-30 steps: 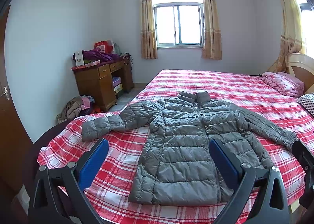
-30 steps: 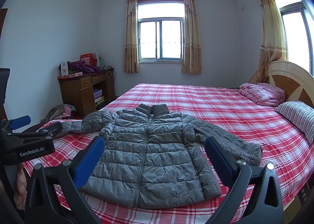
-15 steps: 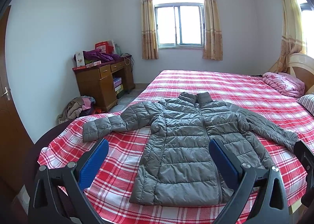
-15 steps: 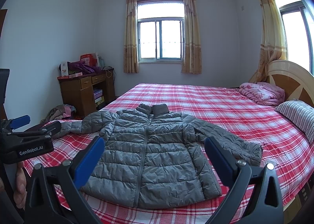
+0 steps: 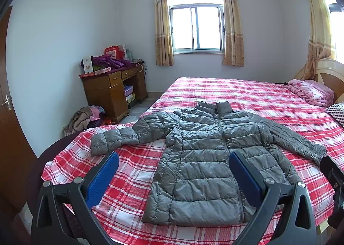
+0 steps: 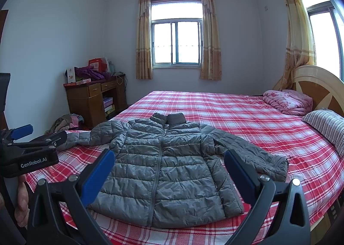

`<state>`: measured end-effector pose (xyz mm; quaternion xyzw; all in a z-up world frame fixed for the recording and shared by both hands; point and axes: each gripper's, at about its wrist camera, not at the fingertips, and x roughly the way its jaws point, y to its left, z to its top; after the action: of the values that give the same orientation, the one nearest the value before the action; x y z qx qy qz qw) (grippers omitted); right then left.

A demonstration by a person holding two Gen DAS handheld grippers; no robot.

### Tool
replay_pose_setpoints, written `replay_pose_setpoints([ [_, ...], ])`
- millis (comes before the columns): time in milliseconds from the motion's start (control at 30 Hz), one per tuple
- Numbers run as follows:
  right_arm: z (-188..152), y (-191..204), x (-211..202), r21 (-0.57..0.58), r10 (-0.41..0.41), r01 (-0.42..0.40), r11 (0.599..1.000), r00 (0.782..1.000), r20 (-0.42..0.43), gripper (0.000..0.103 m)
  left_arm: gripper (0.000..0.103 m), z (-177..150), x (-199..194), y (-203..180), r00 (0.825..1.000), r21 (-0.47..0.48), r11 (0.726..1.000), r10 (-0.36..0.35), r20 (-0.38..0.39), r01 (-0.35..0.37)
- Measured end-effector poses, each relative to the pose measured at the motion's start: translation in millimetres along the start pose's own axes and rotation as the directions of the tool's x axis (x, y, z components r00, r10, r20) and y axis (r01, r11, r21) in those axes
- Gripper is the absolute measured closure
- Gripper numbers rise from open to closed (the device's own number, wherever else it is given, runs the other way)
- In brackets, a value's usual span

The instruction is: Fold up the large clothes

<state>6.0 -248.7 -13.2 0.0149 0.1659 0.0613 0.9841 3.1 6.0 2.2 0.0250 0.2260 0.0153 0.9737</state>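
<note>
A grey quilted puffer jacket [image 5: 206, 159] [image 6: 163, 165] lies flat and face up on the red plaid bed [image 5: 247, 94] [image 6: 215, 107], zipped, collar toward the window, both sleeves spread outward. My left gripper [image 5: 173, 166] hovers open above the bed's near edge, short of the jacket's hem, its blue pads [image 5: 103, 178] wide apart with nothing between them. My right gripper [image 6: 169, 164] is likewise open and holds nothing, over the hem on the right side. The left gripper's body [image 6: 32, 154] shows at the left edge of the right wrist view, held by a hand [image 6: 21, 202].
A folded pink quilt [image 6: 288, 101] and a striped pillow [image 6: 326, 124] lie by the wooden headboard [image 6: 318, 86]. A wooden desk [image 5: 111, 92] with boxes stands by the left wall, with a pile of clothes [image 5: 86, 118] on the floor. A door [image 5: 8, 105] is at far left.
Both views have shifted only slightly; the left wrist view has tilted a little upward. The jacket has not moved and both grippers stay open.
</note>
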Motion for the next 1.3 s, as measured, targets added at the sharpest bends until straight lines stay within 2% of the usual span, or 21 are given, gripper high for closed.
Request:
replay_pose_setpoints([
  [1067,-3,5,3,-0.006,0.004,-0.004,1.000,1.000,-0.005,0.000,0.001,-5,2,-3,1.000,0.008,1.000,-0.008,-0.003,0.008],
  [1167,-5,1,8,-0.002,-0.001,0.001,1.000,1.000,-0.002,0.000,0.001,-7,13,-3,1.000,0.021,1.000,-0.009,-0.003,0.009],
  [1300,-11,-23,36,0.025,-0.053,0.054,0.998,0.998,-0.035,0.000,0.001,-10,48,-7,0.999,0.039,0.999,0.016,-0.043,-0.015],
])
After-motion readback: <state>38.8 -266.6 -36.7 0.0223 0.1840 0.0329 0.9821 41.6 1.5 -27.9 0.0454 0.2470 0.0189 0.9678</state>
